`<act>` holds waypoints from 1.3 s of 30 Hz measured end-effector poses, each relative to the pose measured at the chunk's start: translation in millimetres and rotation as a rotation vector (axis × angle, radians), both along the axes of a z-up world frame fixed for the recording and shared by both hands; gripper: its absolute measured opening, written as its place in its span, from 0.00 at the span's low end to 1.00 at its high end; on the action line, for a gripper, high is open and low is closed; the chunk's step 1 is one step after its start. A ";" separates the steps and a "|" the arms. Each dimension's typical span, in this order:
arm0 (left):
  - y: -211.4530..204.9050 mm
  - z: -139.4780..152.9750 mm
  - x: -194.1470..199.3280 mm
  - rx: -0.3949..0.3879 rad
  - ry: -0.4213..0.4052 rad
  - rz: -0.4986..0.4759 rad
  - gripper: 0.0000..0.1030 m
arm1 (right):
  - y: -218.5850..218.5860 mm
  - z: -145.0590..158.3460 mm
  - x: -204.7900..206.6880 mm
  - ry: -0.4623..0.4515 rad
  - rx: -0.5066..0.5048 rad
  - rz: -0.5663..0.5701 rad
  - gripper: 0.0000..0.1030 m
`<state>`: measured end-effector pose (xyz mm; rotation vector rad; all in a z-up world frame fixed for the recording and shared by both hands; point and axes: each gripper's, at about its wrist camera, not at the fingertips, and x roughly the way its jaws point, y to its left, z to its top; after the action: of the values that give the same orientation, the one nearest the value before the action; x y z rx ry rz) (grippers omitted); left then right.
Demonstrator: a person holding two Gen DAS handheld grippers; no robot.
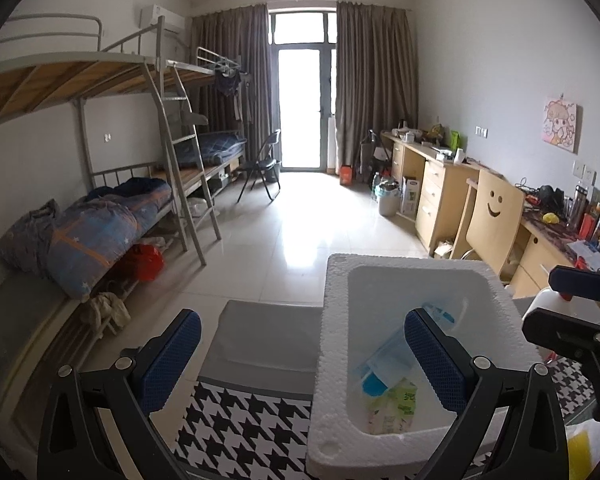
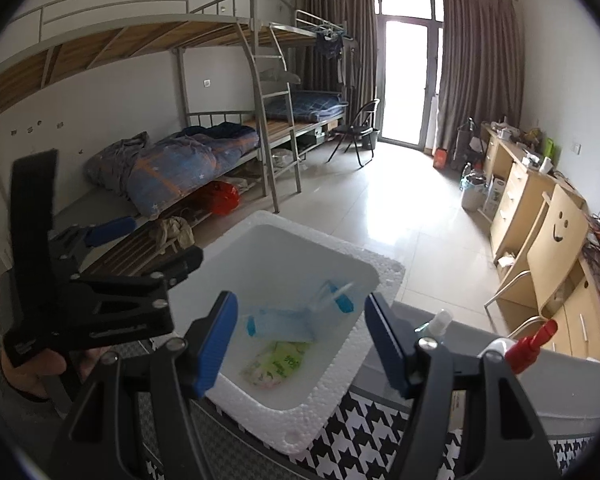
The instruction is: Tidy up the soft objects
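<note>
Blue-padded fingers of the left gripper (image 1: 302, 364) fill the near edge of the left wrist view, standing well apart with nothing between them; its right finger hangs over the white foam box (image 1: 334, 364), its left finger out over the black-and-white houndstooth cloth (image 1: 236, 424) that the box sits on. Inside the box lie the soft things — a clear pouch with blue print (image 2: 278, 324) towards the far side and a green-and-white packet (image 2: 276, 362) nearer, the two overlapping on the box floor. From the right wrist view, the right gripper (image 2: 300, 344) also stands open and empty, poised above the near right part of the box, its right finger just outside the foam rim. A hand (image 2: 32, 368) at the near left grips the black handle of the left tool. To the right of the box stand a small clear spray bottle (image 2: 440, 318) and a bottle with a red nozzle (image 2: 534, 342), both beside a grey bin wall (image 2: 572, 384). Further off — across the pale tiled floor — a metal bunk bed (image 1: 100, 216) with rumpled blue bedding runs along the left wall, wooden desks (image 1: 440, 184) along the right, and a bright glass door (image 1: 300, 108) between brown curtains at the far end.
</note>
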<state>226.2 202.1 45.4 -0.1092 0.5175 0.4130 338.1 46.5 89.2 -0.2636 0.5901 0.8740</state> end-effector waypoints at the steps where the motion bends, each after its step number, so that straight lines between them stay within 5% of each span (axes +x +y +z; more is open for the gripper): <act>1: -0.6 0.5 -0.6 -0.005 0.001 0.000 0.99 | -1.1 0.7 -1.3 -0.010 0.002 -0.006 0.68; 14: -29.3 7.3 -23.8 -0.019 -0.028 -0.027 0.99 | -20.1 11.7 -19.5 -0.061 0.027 -0.040 0.68; 21: -58.9 11.7 -37.7 0.057 -0.035 -0.068 0.99 | -37.6 14.6 -29.7 -0.086 0.052 -0.072 0.68; 34: -78.6 21.4 -60.8 0.022 -0.091 -0.103 0.99 | -70.0 16.8 -46.4 -0.123 0.090 -0.118 0.68; 39: -86.4 26.6 -69.1 0.009 -0.115 -0.110 0.99 | -83.6 15.5 -52.8 -0.141 0.113 -0.152 0.82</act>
<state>157.1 115.6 72.1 -0.0948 0.4058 0.2999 285.3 -37.1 104.7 -0.1744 0.4222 0.7325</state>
